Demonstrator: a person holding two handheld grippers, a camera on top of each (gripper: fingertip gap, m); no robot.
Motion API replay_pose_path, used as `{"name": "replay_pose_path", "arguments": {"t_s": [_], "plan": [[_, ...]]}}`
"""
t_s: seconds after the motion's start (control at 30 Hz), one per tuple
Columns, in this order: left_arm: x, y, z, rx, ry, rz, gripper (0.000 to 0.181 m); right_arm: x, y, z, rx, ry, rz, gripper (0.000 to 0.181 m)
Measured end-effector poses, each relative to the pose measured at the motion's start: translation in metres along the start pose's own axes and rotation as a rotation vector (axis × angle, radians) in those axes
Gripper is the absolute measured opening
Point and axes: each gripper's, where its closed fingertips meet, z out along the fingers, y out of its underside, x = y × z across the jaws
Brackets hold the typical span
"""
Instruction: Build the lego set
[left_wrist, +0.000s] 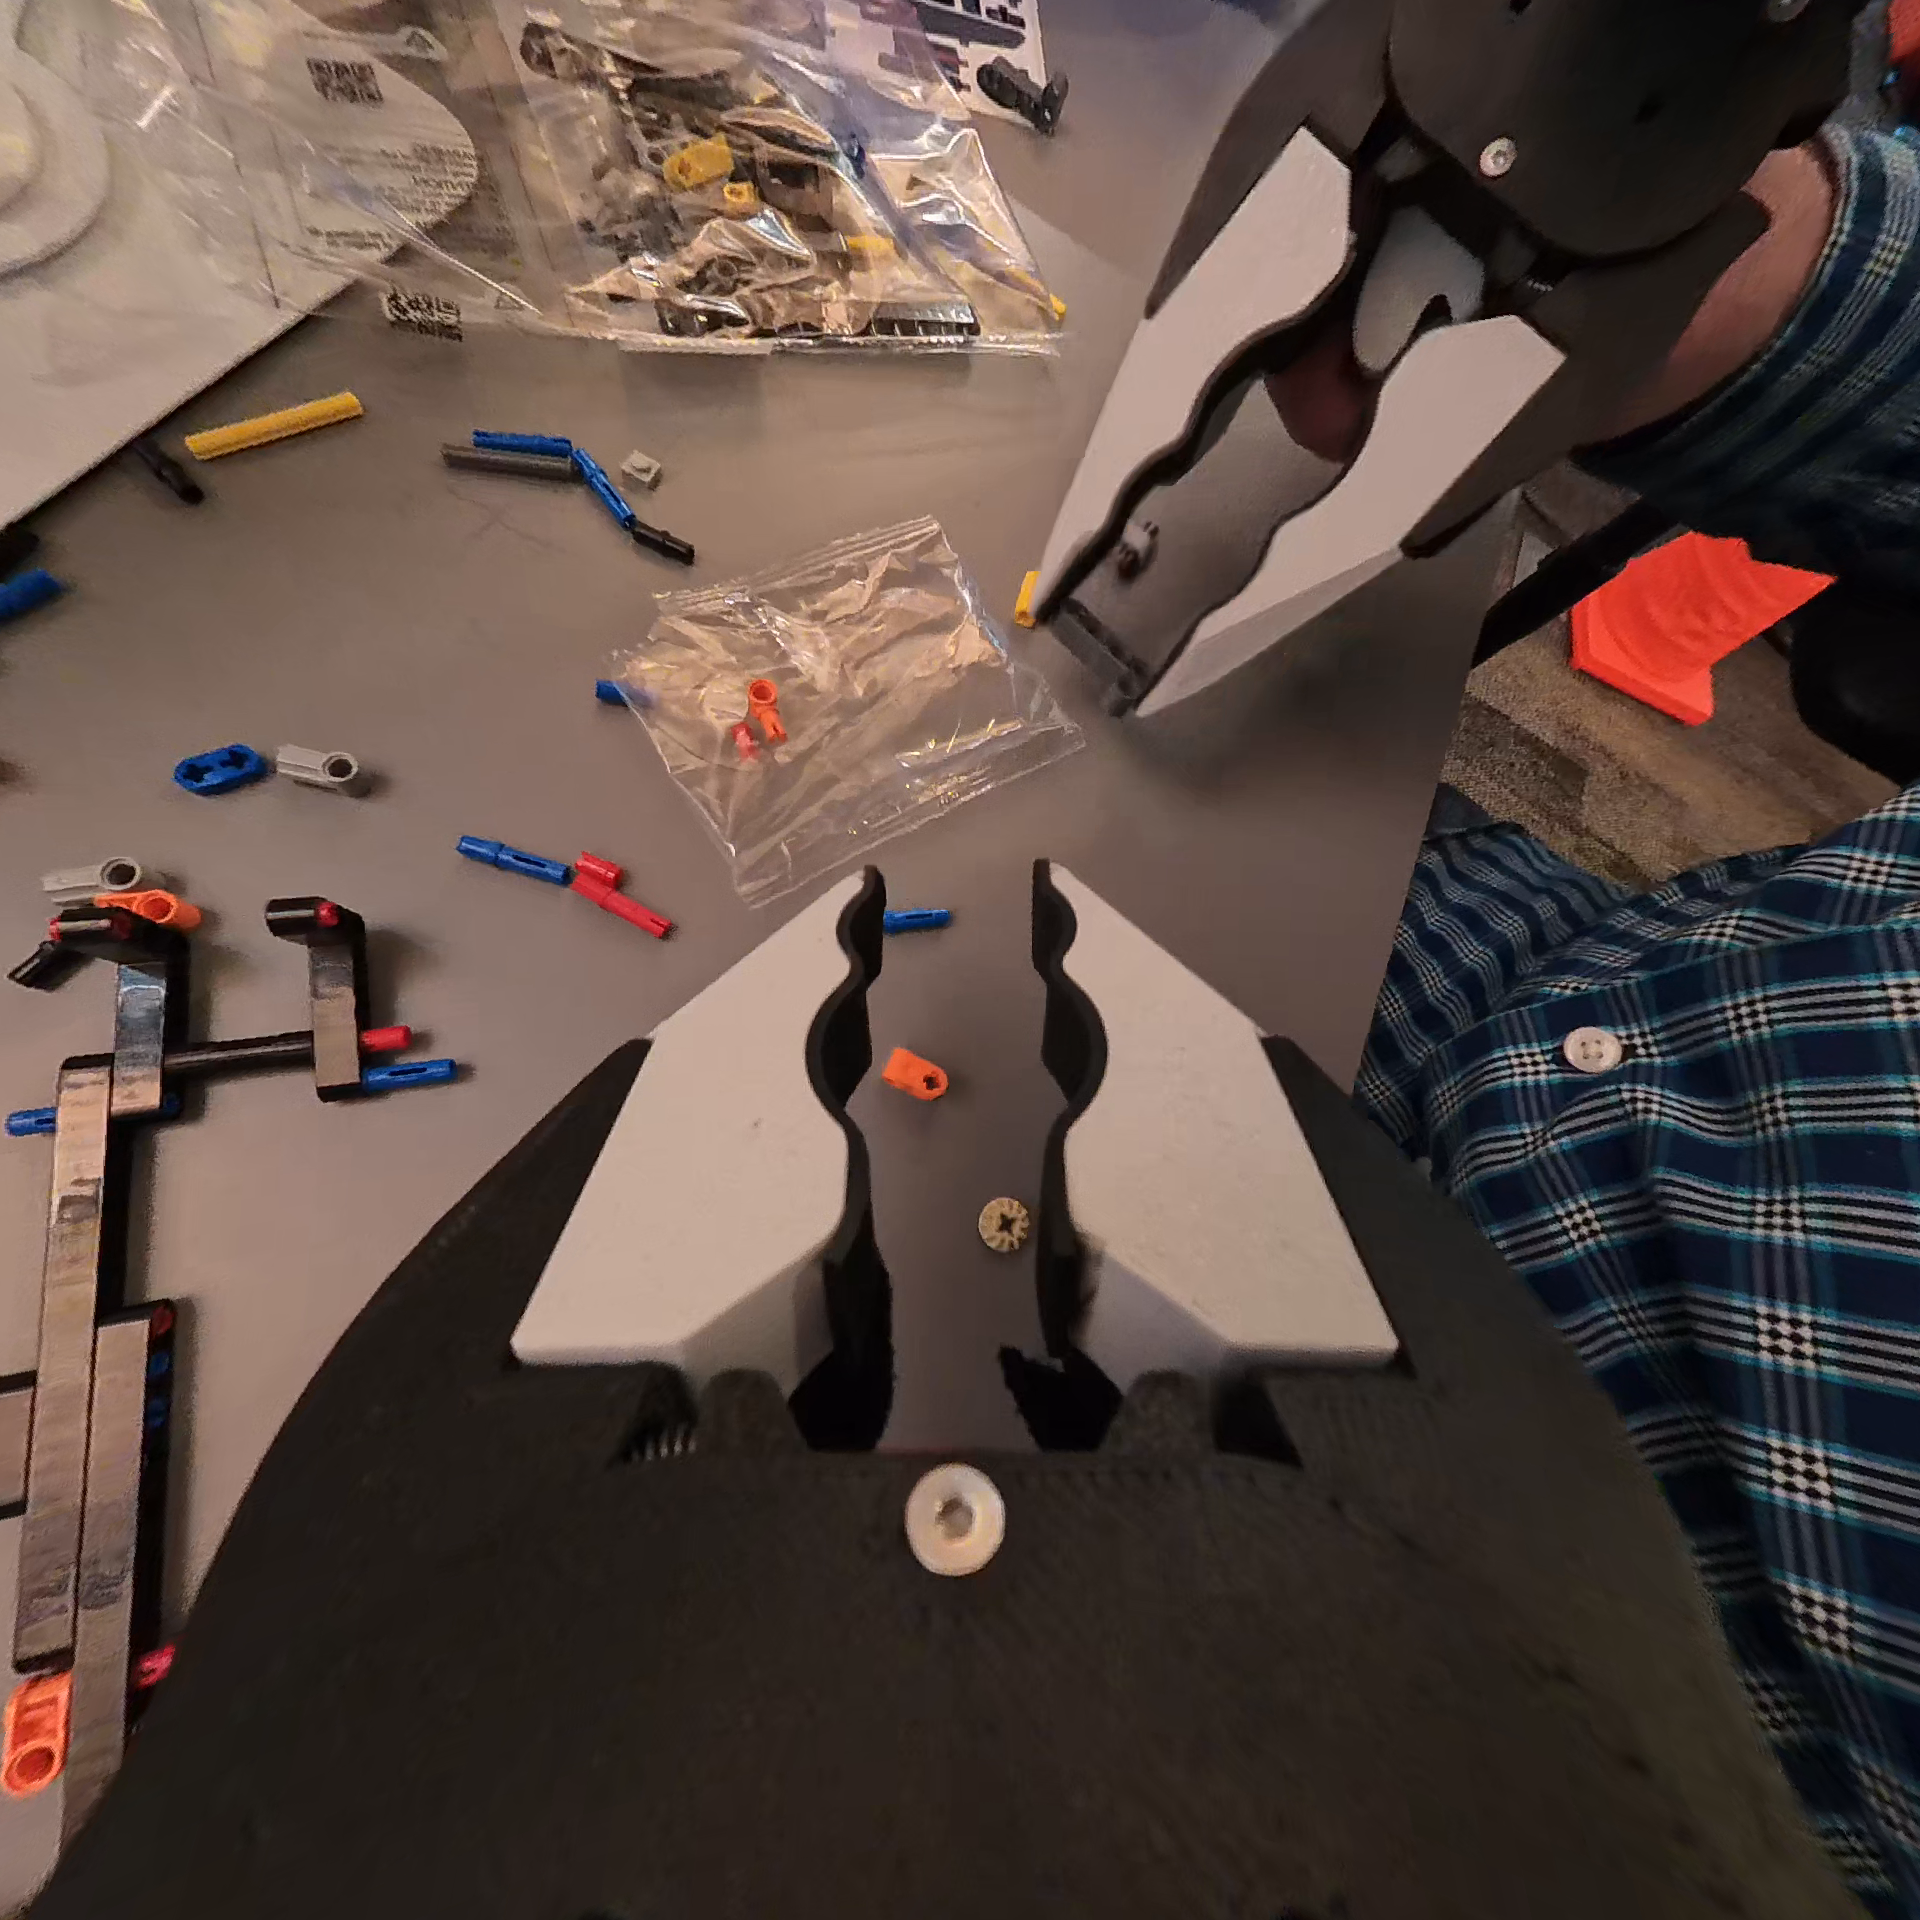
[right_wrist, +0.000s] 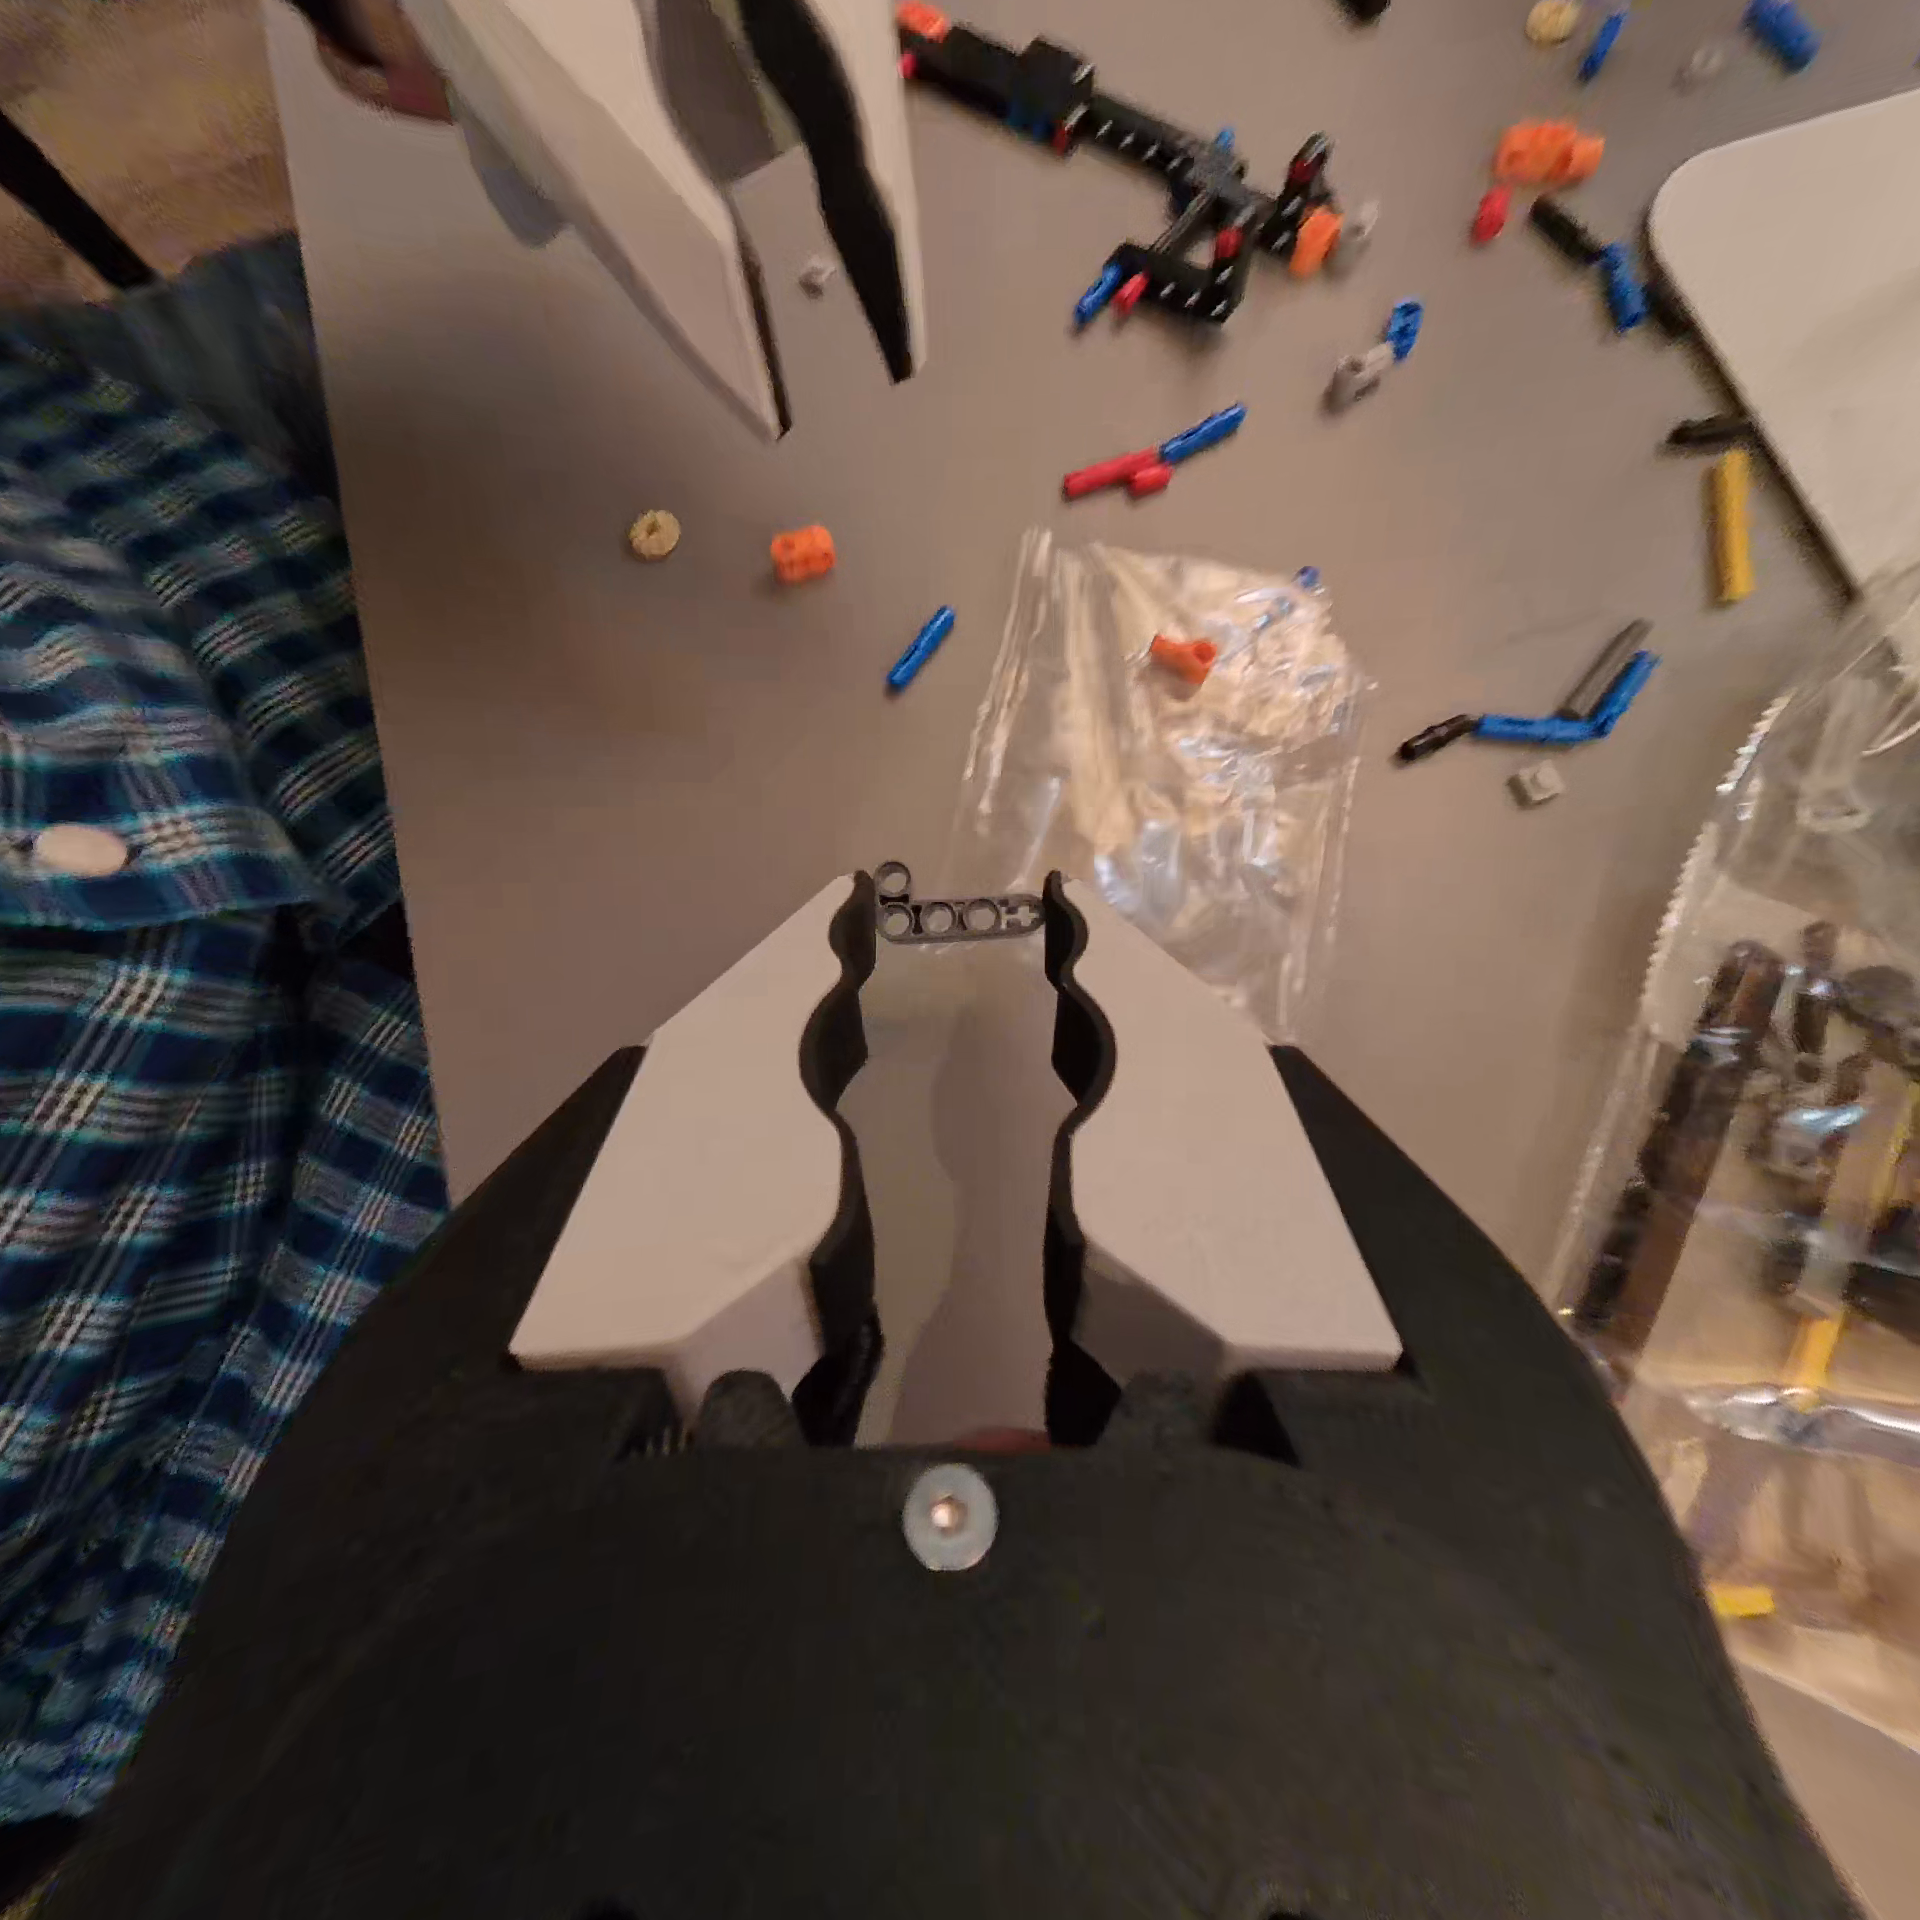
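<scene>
- The right claw (right_wrist: 961, 914) pinches a dark grey Technic liftarm (right_wrist: 958, 916) end to end at its very tips, above the grey surface (right_wrist: 623, 727); so slight a hold could let it twist or spring free
- The left claw (left_wrist: 956, 894) hangs spread and empty over an orange connector (left_wrist: 914, 1072) and a tan bush (left_wrist: 1005, 1223); the black partial frame (left_wrist: 94, 1247) lies well apart
</scene>
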Motion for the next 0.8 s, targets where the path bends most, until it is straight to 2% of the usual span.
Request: {"name": "replay_pose_path", "arguments": {"t_s": [0.13, 0.27, 0.37, 0.47, 0.63, 0.8], "plan": [[-0.001, -0.002, 0.003, -0.001, -0.008, 0.001, 0.026, 0.021, -0.01, 0.013, 0.016, 0.027, 0.035, 0.03], [-0.001, -0.003, 0.006, -0.004, -0.013, 0.002, 0.026, 0.027, -0.013, 0.03, -0.001, 0.025, 0.029, 0.031], [-0.004, -0.006, 0.007, 0.003, -0.019, -0.006, 0.027, 0.031, -0.011, 0.036, -0.023, 0.029, 0.033, 0.045], [-0.007, -0.013, 0.008, 0.014, -0.024, -0.005, 0.027, 0.032, -0.015, 0.033, 0.0, 0.024, 0.033, 0.048], [-0.012, -0.032, 0.017, 0.006, -0.037, 0.042, 0.027, 0.05, -0.015, 0.002, 0.062, 0.098, 0.071, 0.043], [-0.024, -0.074, 0.041, -0.011, -0.06, 0.143, 0.026, 0.103, 0.017, -0.057, 0.116, 0.282, 0.234, 0.038]]}}
